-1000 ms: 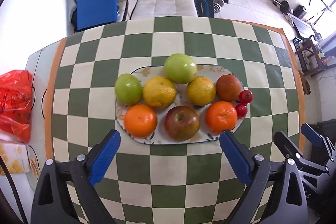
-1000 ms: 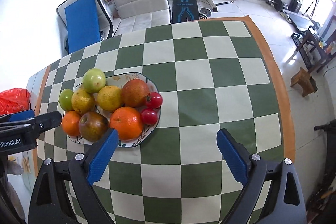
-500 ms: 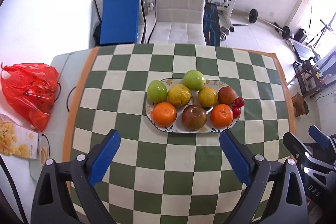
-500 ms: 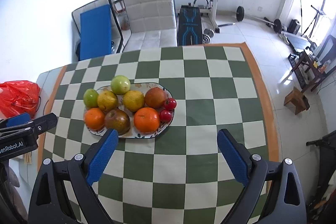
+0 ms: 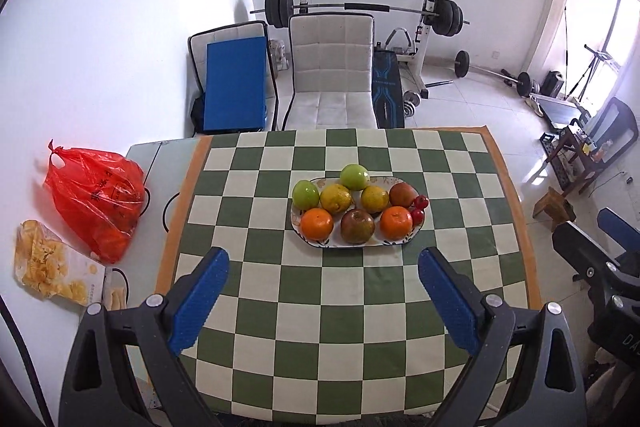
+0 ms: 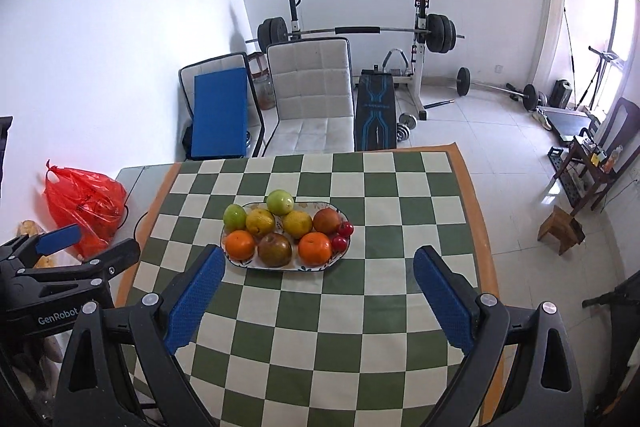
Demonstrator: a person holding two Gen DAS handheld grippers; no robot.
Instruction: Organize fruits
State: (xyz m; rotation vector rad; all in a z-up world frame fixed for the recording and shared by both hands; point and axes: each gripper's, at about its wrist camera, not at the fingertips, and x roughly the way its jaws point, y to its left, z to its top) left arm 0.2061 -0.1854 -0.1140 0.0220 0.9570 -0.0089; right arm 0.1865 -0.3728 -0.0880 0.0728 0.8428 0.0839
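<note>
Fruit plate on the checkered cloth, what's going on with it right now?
Nothing is being handled. The plate sits on the checkered cloth, loaded with oranges, lemons, green fruits, apples and two small red fruits. The left claw and right claw are both open and empty, short of the plate. A red bag sits off the cloth's left side.

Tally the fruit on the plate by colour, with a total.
On the plate:
Green: 2
Yellow: 2
Orange: 2
Dark reddish-brown: 2
Small red: 2
Total: 10
</note>
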